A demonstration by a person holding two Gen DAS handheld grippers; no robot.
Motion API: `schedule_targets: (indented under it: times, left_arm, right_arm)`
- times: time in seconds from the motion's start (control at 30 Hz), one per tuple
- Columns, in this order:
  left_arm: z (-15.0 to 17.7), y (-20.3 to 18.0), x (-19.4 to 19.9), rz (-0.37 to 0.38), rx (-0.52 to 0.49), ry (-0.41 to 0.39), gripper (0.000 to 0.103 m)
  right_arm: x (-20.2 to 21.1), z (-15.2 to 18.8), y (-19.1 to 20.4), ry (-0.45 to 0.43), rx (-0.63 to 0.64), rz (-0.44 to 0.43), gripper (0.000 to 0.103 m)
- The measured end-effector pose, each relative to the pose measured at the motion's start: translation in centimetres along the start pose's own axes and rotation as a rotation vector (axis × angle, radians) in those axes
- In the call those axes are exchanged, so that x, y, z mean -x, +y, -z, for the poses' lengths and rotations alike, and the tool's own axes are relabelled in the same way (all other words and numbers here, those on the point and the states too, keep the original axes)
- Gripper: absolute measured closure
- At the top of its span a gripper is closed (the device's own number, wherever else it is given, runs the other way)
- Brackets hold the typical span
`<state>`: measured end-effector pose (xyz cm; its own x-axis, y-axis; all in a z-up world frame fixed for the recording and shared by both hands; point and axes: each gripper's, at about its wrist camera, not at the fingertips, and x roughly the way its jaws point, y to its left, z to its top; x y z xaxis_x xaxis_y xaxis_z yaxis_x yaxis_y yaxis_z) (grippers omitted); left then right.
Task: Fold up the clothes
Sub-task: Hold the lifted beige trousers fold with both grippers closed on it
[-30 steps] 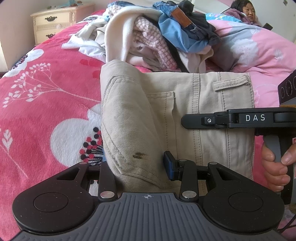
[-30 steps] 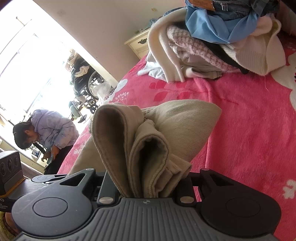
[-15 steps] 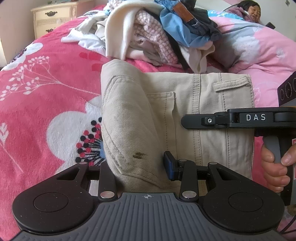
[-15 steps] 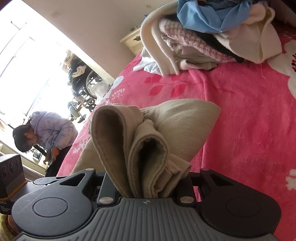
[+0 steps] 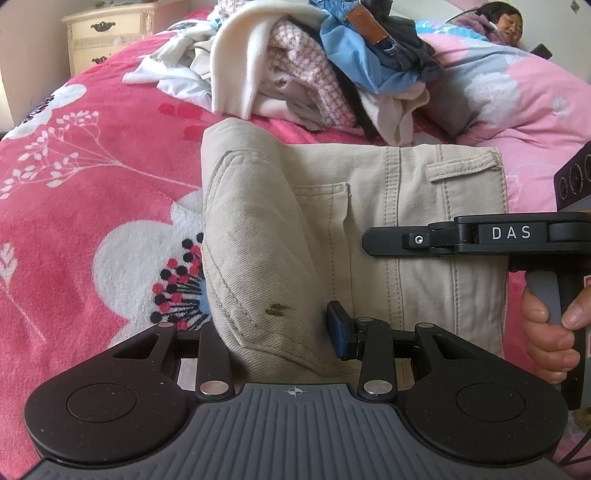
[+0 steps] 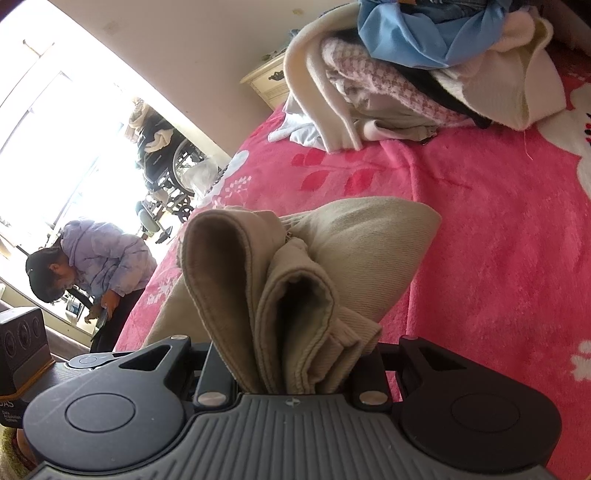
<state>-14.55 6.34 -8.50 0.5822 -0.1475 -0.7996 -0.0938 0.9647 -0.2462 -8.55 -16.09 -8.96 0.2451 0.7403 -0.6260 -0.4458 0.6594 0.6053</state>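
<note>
The beige trousers (image 5: 332, 229) are bunched up between the fingers of both my tools. My left gripper (image 5: 273, 332) is clamped on one folded edge of them: the cloth rises straight out from between its fingers, and the pocket and belt loop spread away ahead of it and to its right. My right gripper (image 6: 291, 354) is clamped on a thick wad of the same trousers (image 6: 295, 280), several folded layers packed between its fingers and standing up just in front of it. In the left view my right gripper (image 5: 376, 240) reaches in from the right, lying across the cloth, with my right hand (image 5: 550, 339) round its handle. Under the trousers, to either side of both tools, is the pink flowered blanket (image 5: 92, 177). Well beyond the trousers, ahead of both grippers, sits a heap of unfolded clothes (image 5: 314, 74), and a cream nightstand (image 5: 110, 33) stands past it on the left
</note>
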Motion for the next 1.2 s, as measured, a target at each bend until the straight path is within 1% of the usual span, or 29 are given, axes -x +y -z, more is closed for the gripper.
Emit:
schedule_targets:
  times: [0.8,1.0,1.2]
  left_arm:
    - [-0.3,0.2,0.9,0.013,-0.005,-0.025,0.067]
    - [-0.7,1.2,2.1,0.024,-0.014,-0.043,0.067]
    - [-1.3,3.1,3.1,0.029,0.022,-0.071,0.067]
  right_arm:
    - [0.6,-0.7,1.1,-0.013,0.019,-0.017,0.075]
    - [-0.1,-1.5,2.6,-0.016,0.026,-0.047,0.075]
    - [-1.4,-2.6,5.0,-0.013,0.064,-0.056,0.075]
